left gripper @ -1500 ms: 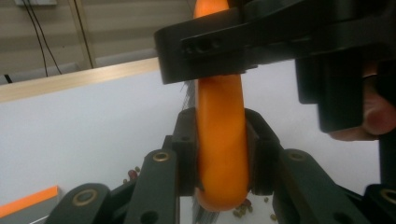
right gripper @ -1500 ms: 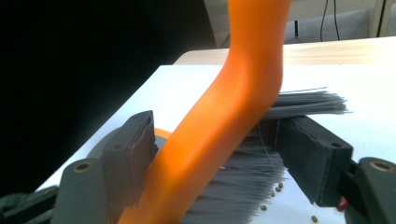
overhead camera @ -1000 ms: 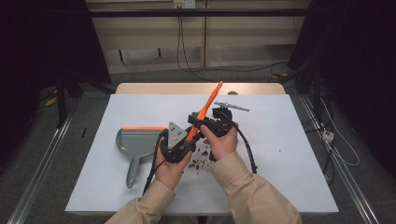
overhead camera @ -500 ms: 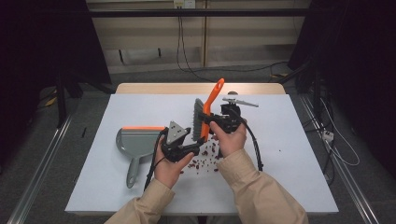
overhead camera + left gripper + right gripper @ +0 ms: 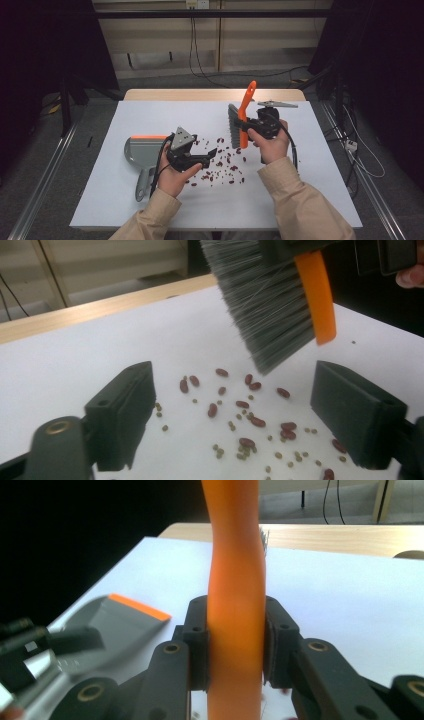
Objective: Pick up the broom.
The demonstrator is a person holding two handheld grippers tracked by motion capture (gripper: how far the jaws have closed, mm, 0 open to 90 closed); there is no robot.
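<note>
A hand brush (image 5: 248,100) with an orange handle and grey bristles stands nearly upright above the table, and my right gripper (image 5: 244,128) is shut on its handle (image 5: 235,630). Red beans and small green grains (image 5: 222,162) lie scattered on the white table between the hands. My left gripper (image 5: 210,156) rests low at their left edge; its jaws have just been opening. They stand wide apart with nothing held, in the left gripper view (image 5: 240,415), over the beans (image 5: 250,417). The bristles (image 5: 265,305) hang just beyond. A grey dustpan (image 5: 137,152) with an orange lip lies left of the left hand.
The white table (image 5: 310,190) has bare room at the right and along the front. A wooden strip (image 5: 200,94) runs along its far edge. Cables (image 5: 292,150) trail from both grippers. The dustpan's handle (image 5: 144,182) points toward the front edge.
The two hands, close together at the brush a second ago, have parted. The right gripper has carried the brush right and more upright. The left gripper's jaws have opened.
</note>
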